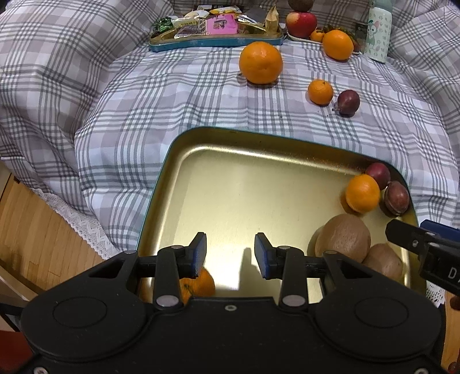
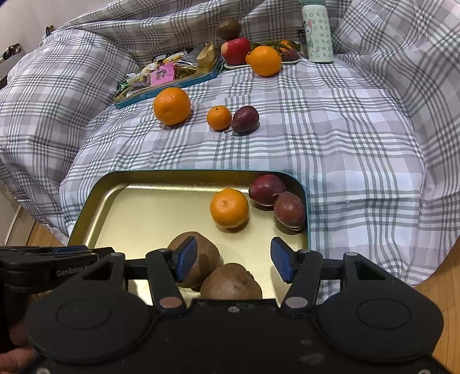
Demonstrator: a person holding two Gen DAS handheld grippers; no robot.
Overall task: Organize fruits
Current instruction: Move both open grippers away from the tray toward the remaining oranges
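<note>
Gold tray: a shallow gold metal tray with a teal rim lies at the near edge of the bed, on the grey-and-white checked cloth.
Fruit in tray, far right corner: a small orange mandarin sits just beside two dark red passion fruits, which touch each other against the tray wall.
Fruit in tray, near side: two brown fuzzy kiwis lie touching.
Fruit in tray, near left: another orange mandarin shows partly, under the left finger.
Right gripper: jaws wide apart and holding nothing, poised over the two kiwis.
Left gripper: jaws apart and holding nothing, over the bare tray floor.
Loose fruit on cloth: a large orange; further right a small mandarin just beside a dark red passion fruit.
Far back: a white plate bearing a red apple with a kiwi on top; a second large orange in front of it.
Beside these: a teal tin of wrapped snacks to the left, a pale green patterned bottle to the right.
</note>
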